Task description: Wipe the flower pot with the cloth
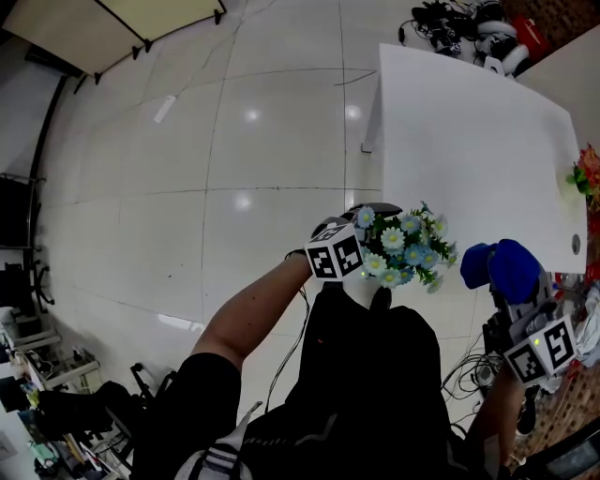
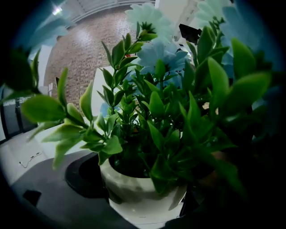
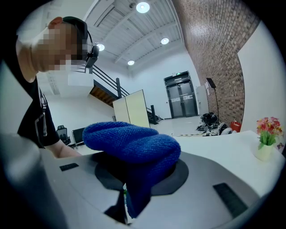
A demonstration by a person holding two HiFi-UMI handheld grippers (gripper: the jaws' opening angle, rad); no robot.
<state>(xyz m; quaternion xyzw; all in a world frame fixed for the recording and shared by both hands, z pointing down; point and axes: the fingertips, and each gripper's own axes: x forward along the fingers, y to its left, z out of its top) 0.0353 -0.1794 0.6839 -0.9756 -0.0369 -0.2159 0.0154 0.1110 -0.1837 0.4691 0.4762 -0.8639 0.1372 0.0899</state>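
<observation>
The flower pot (image 2: 139, 199) is small and white, with green leaves and pale blue flowers (image 1: 405, 246). It is held off the table between the jaws of my left gripper (image 1: 356, 274), which is shut on it. In the left gripper view the foliage fills most of the frame and hides the jaw tips. The cloth (image 3: 134, 144) is a thick blue bundle, seen in the head view as a blue lump (image 1: 502, 266) right of the flowers. My right gripper (image 1: 517, 302) is shut on the cloth, a short way apart from the pot.
A white table (image 1: 469, 141) stands ahead, with a second small pot of red flowers (image 3: 266, 138) at its right edge (image 1: 587, 174). Cables and gear (image 1: 469, 28) lie on the tiled floor (image 1: 234, 187) beyond the table.
</observation>
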